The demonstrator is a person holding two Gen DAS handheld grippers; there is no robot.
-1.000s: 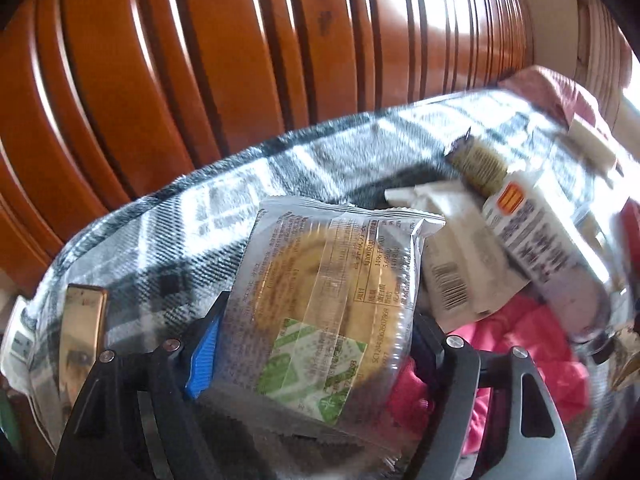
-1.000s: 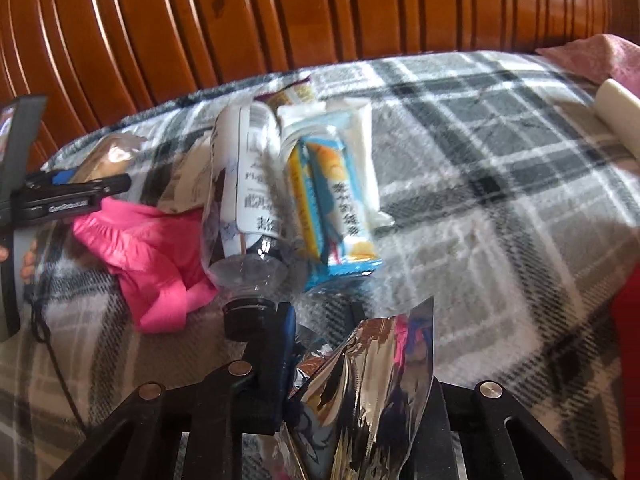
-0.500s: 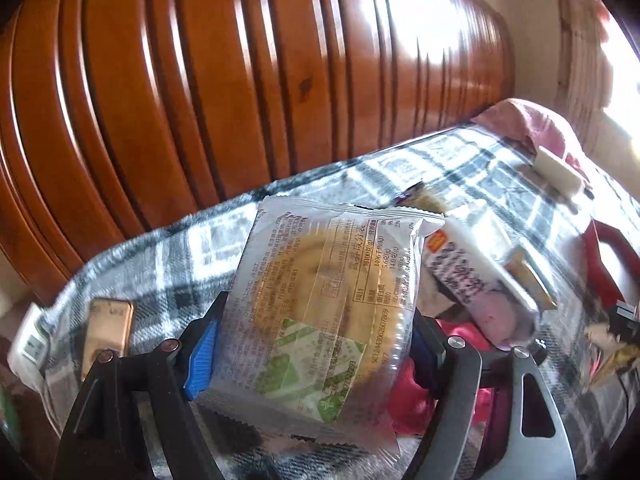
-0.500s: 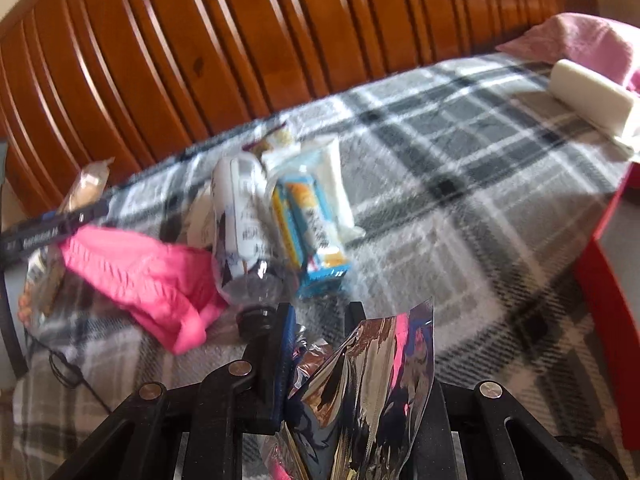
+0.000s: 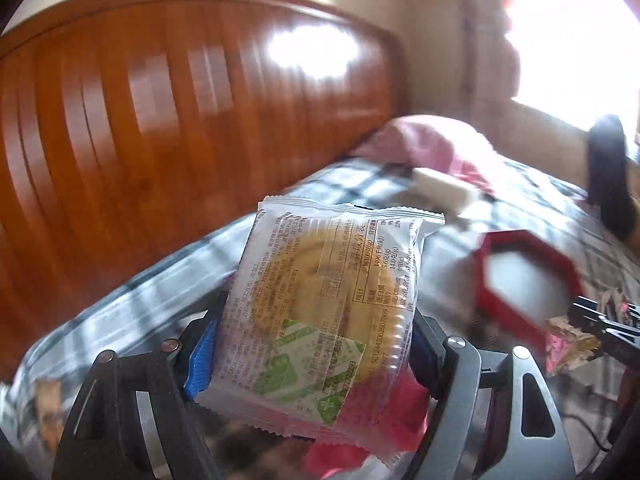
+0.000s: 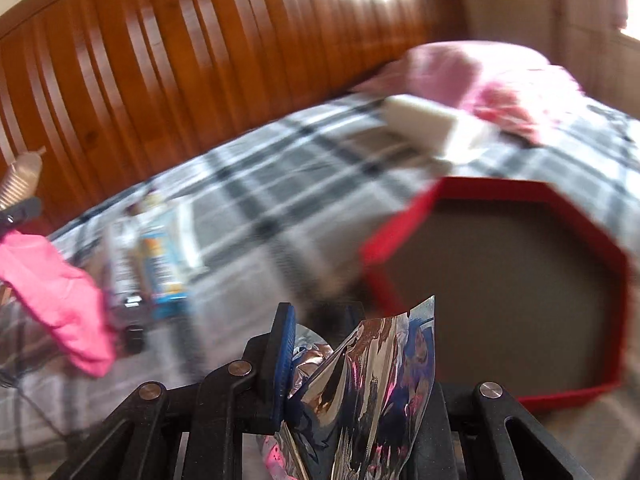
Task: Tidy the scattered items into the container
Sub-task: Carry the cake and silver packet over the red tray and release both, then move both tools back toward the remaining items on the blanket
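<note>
Scattered snacks are only partly gathered: the red octagonal box (image 6: 496, 304) on the plaid blanket (image 6: 256, 200) looks empty. The left gripper (image 5: 316, 340) clamps a wrapped round pastry (image 5: 324, 304); the right gripper (image 6: 352, 364) pinches a crumpled foil wrapper (image 6: 372, 384) just short of the box. A bottle (image 6: 124, 268), a blue packet (image 6: 164, 272) and a pink cloth (image 6: 60, 304) remain on the blanket.

A slatted wooden headboard (image 5: 160, 128) backs the plaid-covered bed (image 6: 280, 184); window (image 5: 572, 40) glare floods right.
</note>
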